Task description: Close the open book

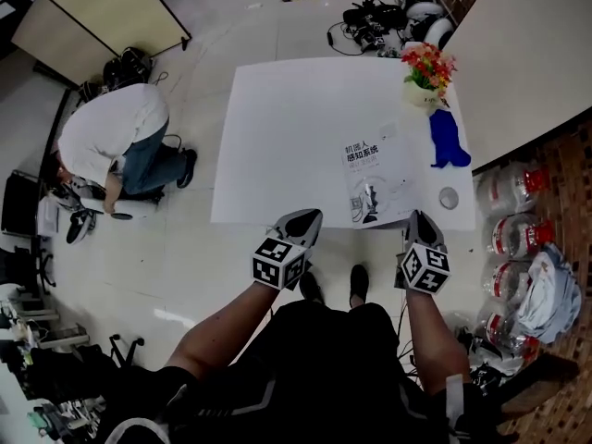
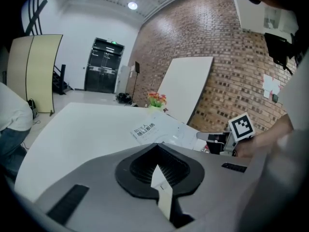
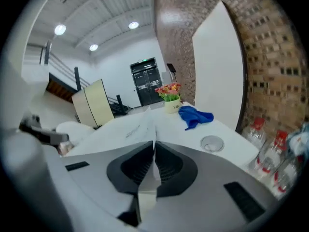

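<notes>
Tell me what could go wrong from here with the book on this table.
First, the book lies right at the near edge of the table, close to the shut right tongs; a nudge toward the person might slide it off. Second, a round dish and a blue cloth sit just to the book's right; a wide sweep there could knock them.

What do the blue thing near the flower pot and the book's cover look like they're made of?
Blue thing: soft fabric, likely a cleaning cloth; it lies crumpled in limp folds, matte.
Book cover: paper or thin card, white with dark print, lying flat; whether glossy or matte is hard to tell.
</notes>
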Motion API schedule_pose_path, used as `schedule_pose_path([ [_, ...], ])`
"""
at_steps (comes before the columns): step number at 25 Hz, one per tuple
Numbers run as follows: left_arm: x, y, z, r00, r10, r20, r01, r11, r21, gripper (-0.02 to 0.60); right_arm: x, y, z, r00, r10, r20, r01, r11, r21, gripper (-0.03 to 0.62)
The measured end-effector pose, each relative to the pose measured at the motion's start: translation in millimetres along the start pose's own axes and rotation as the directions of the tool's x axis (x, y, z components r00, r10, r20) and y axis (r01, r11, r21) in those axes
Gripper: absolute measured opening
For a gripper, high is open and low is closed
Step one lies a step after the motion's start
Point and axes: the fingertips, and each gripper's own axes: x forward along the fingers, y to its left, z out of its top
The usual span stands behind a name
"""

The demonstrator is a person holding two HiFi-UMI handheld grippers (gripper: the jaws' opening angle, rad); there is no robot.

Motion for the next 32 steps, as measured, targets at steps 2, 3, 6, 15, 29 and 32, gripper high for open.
schedule_pose_path([
  [2, 0, 0, 0, 1.000, 0.002, 0.002, -0.002, 1.000, -0.004, -0.005, -4, 9, 9, 0.997, 0.071, 0.014, -0.073, 0.989, 0.125, 0.006],
  [3, 0, 0, 1, 1.000, 0.003, 0.006, -0.003, 1.000, -0.008, -0.005, -6, 12, 12, 0.995, 0.096, 0.020, -0.098, 0.981, 0.168, 0.006],
  [6, 0, 0, 6, 1.000, -0.001, 0.021, 0.001, 1.000, -0.019, -0.005, -7, 11, 12, 0.992, 0.124, 0.036, -0.129, 0.930, 0.344, 0.005],
  [15, -1, -1, 5, 1.000, -0.009, 0.017, 0.009, 1.000, -0.001, -0.005, 22, -34, -45, 0.966, -0.070, -0.250, 0.097, 0.991, 0.096, 0.008],
  [29, -34, 16, 29, 0.991, 0.024, 0.129, -0.021, 1.000, -0.020, -0.005, 23, 27, 48, 0.997, -0.005, -0.078, -0.016, 0.966, -0.257, 0.032],
  [32, -52, 25, 43, 0.982, 0.048, 0.182, -0.045, 0.999, -0.022, -0.005, 21, 66, 85, 0.994, 0.105, -0.032, -0.110, 0.959, -0.260, 0.032],
])
